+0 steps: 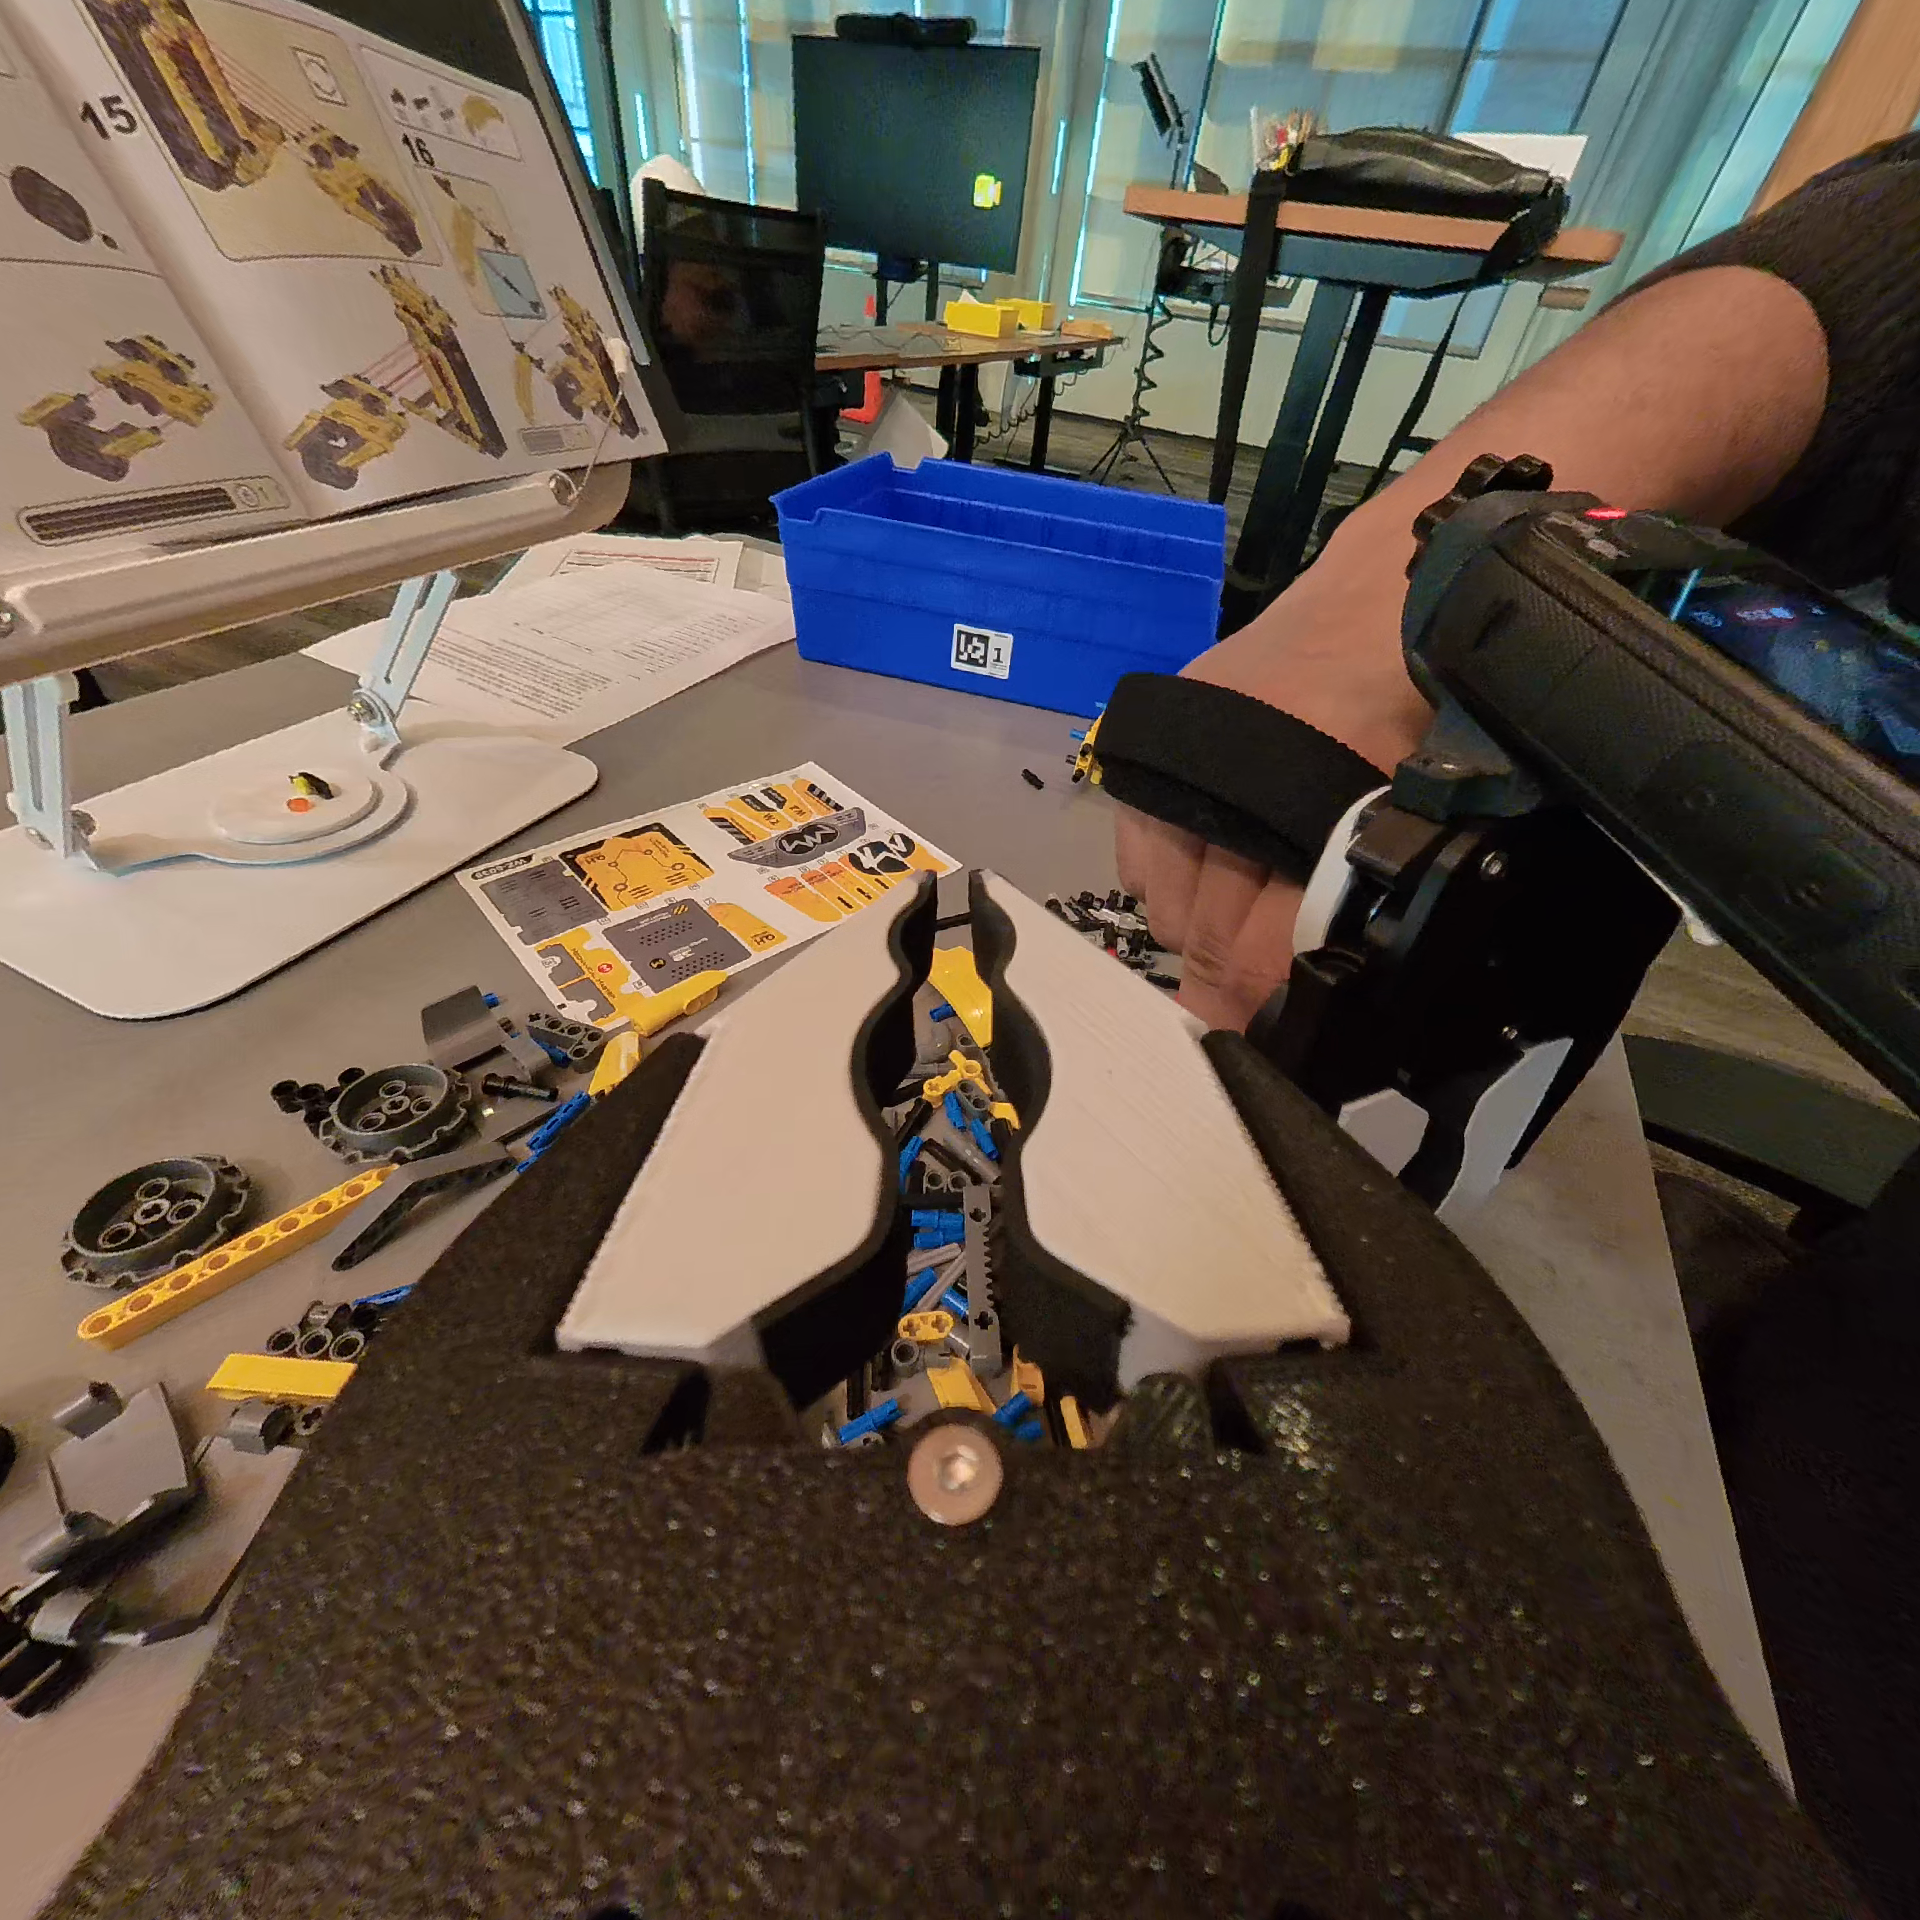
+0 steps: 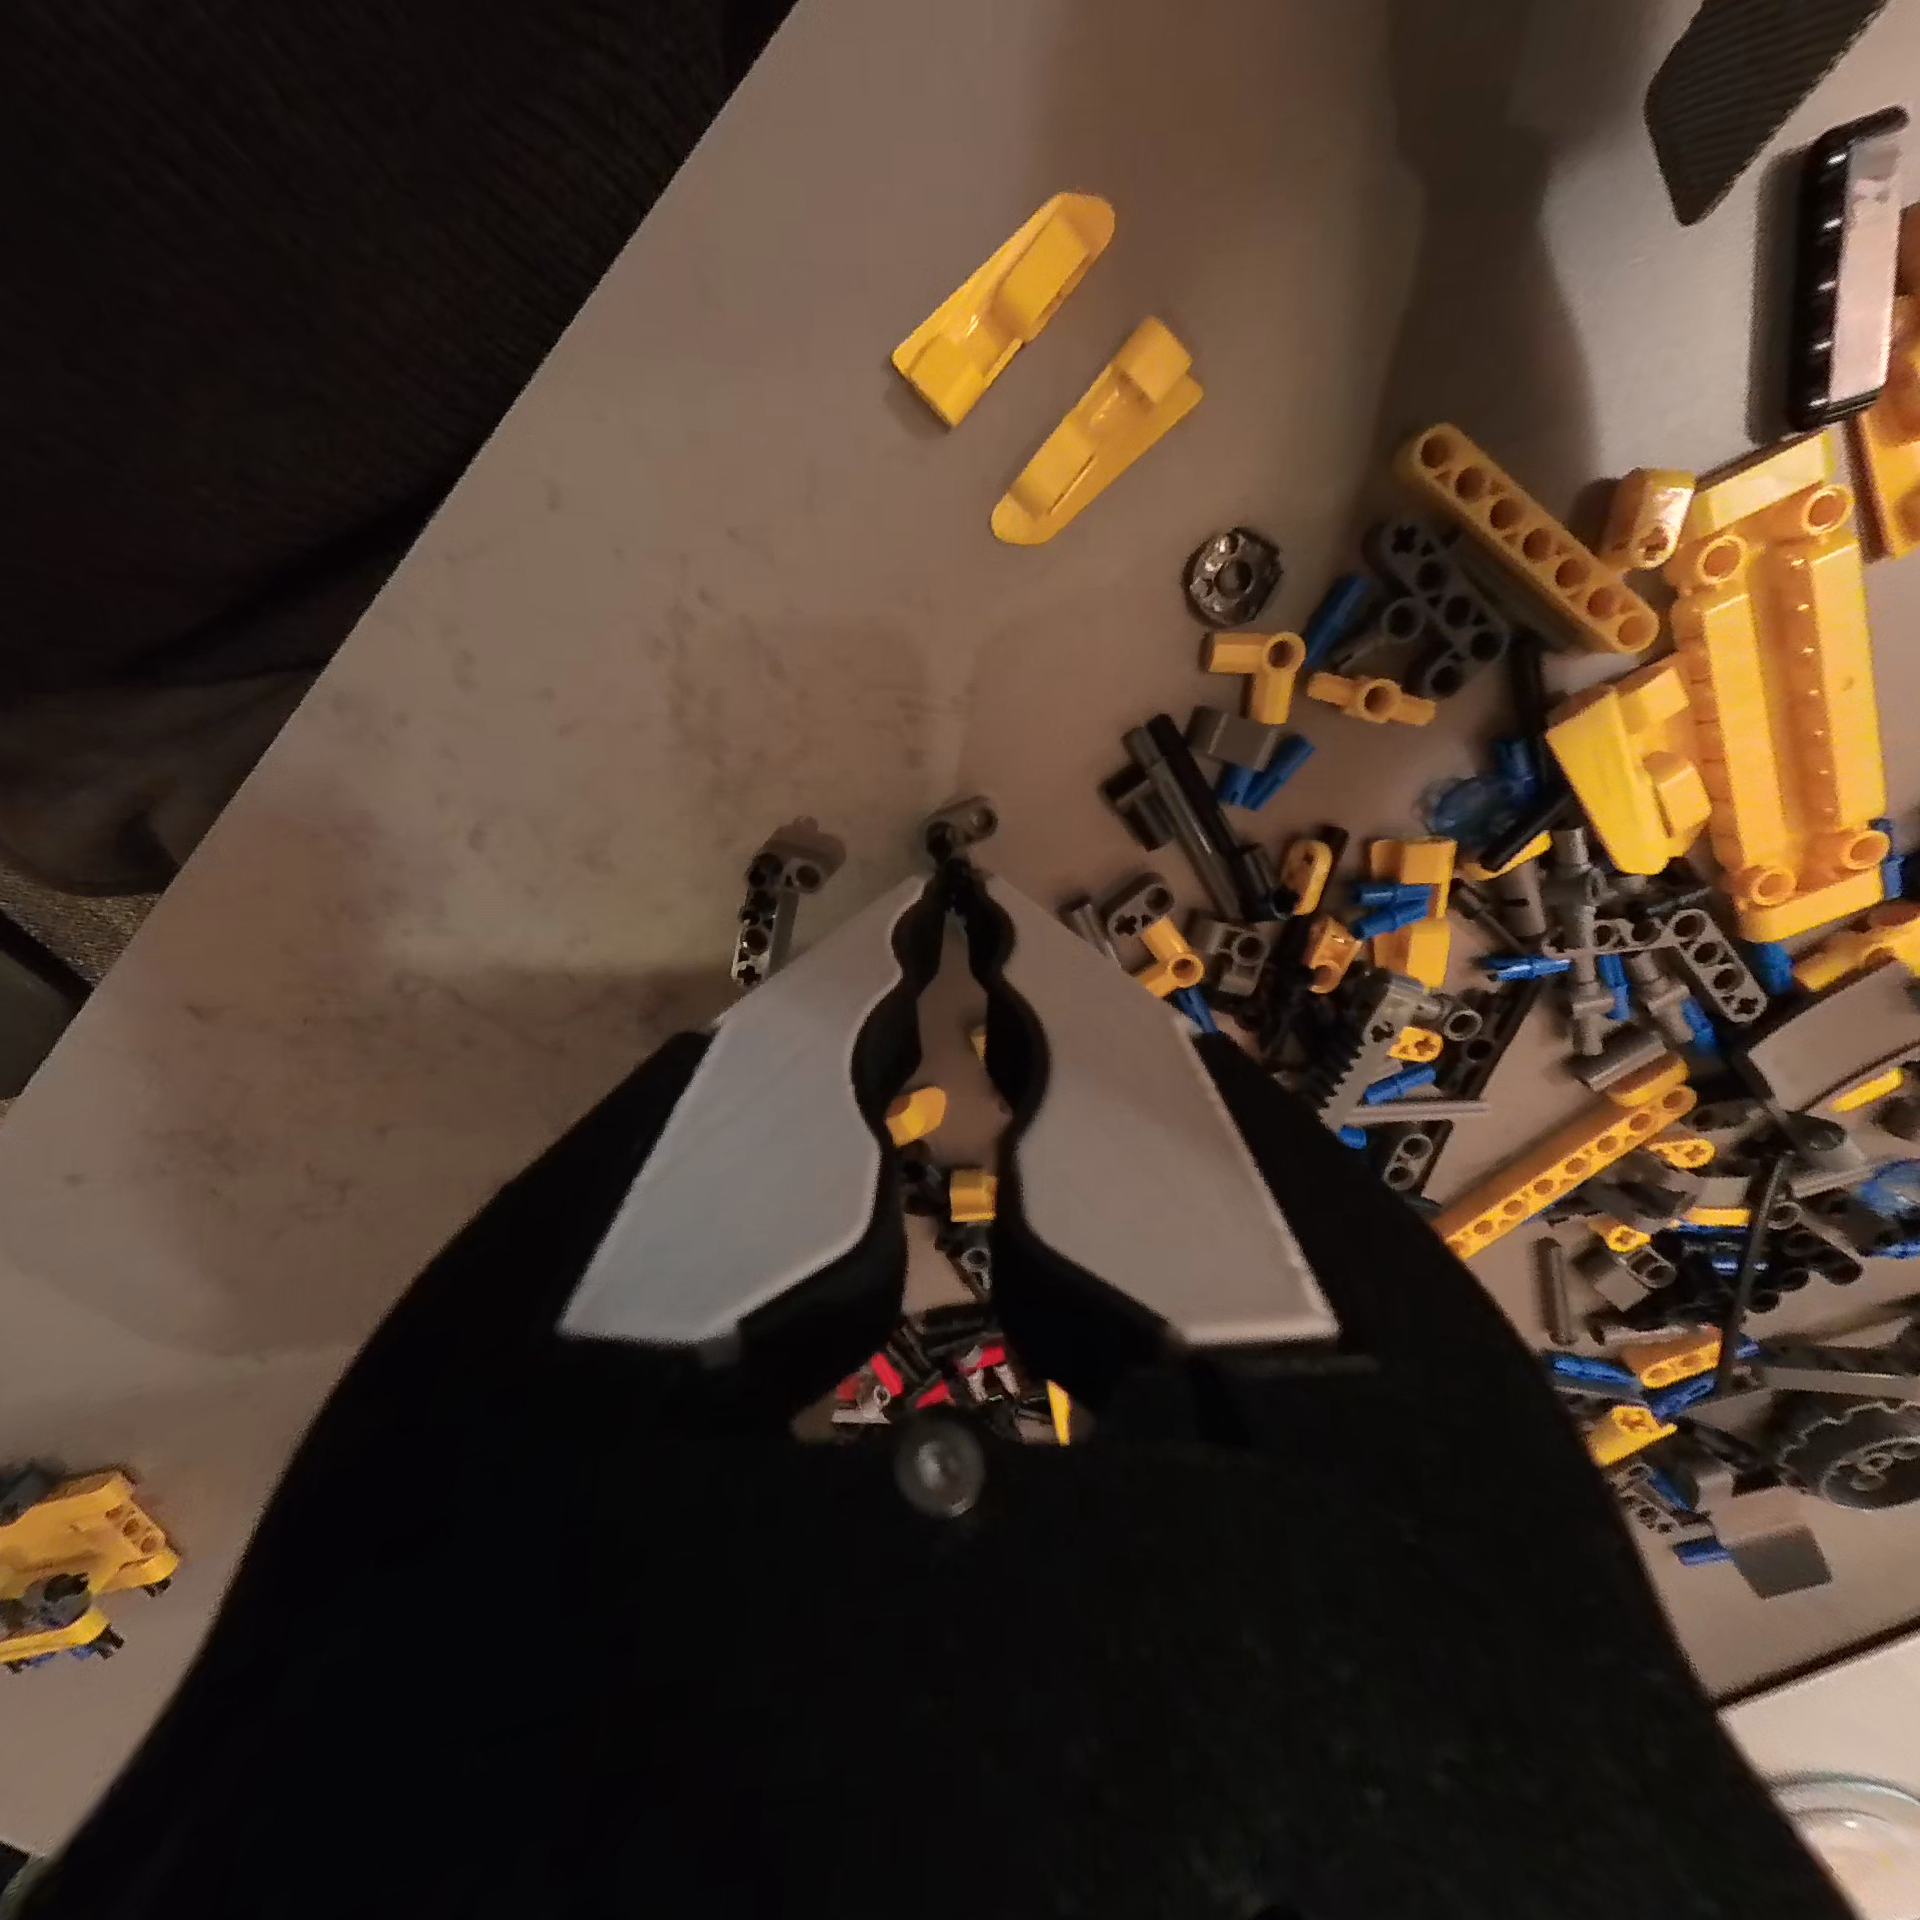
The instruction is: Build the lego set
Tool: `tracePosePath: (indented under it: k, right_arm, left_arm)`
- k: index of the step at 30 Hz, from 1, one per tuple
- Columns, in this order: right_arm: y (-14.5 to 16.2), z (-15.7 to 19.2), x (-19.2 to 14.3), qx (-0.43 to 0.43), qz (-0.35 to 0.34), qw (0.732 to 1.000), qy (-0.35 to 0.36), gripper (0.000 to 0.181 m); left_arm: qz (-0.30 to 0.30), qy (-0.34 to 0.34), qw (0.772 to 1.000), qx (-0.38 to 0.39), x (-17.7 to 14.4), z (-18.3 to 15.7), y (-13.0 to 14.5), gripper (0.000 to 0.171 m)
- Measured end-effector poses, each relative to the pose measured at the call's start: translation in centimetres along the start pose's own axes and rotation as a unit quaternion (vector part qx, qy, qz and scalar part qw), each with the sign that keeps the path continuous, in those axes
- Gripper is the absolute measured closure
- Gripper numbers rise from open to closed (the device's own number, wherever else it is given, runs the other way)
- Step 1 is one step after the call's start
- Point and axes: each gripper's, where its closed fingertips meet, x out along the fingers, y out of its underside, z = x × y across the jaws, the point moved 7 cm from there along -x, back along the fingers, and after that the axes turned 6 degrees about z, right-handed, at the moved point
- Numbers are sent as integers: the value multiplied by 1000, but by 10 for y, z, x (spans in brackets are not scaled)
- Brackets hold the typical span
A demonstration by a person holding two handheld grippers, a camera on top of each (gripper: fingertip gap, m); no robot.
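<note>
My left gripper [image 1: 951, 883] hovers over a pile of small blue, grey and yellow building parts [image 1: 951, 1195]. Its jaws are nearly closed, and a thin black pin [image 1: 951, 917] seems to be pinched crosswise near the tips. My right gripper [image 2: 961, 883] is shut on a small dark grey connector [image 2: 961, 821] that sticks out past its tips, just above the grey table [image 2: 623, 675]. A short grey beam [image 2: 774, 899] lies just left of it. The right gripper's body, with a person's hand on it, shows at the right of the left wrist view [image 1: 1662, 727].
An instruction booklet on a white stand [image 1: 260, 260], a sticker sheet [image 1: 707, 883] and a blue bin [image 1: 997, 582] lie beyond. Grey wheels [image 1: 390, 1112] and a yellow beam [image 1: 229, 1257] lie left. Two yellow panels [image 2: 1003, 312], a yellow assembly [image 2: 1766, 675] and the table edge [image 2: 416, 520] lie nearby. The gap from one gripper's tips to the other's is roughly 15 cm.
</note>
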Motion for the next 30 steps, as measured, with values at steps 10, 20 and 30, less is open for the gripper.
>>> tracePosePath:
  k: [10,20,30]
  right_arm:
    - [-4,-1,0,-31,19,999,-2,178]
    - [-4,-3,1,-37,25,999,-11,178]
    - [-16,5,6,-83,67,994,27,178]
  left_arm:
    - [-2,3,1000,-9,0,1,0,166]
    - [-5,9,1000,-16,-1,2,0,166]
    - [-4,9,1000,-24,-1,3,0,166]
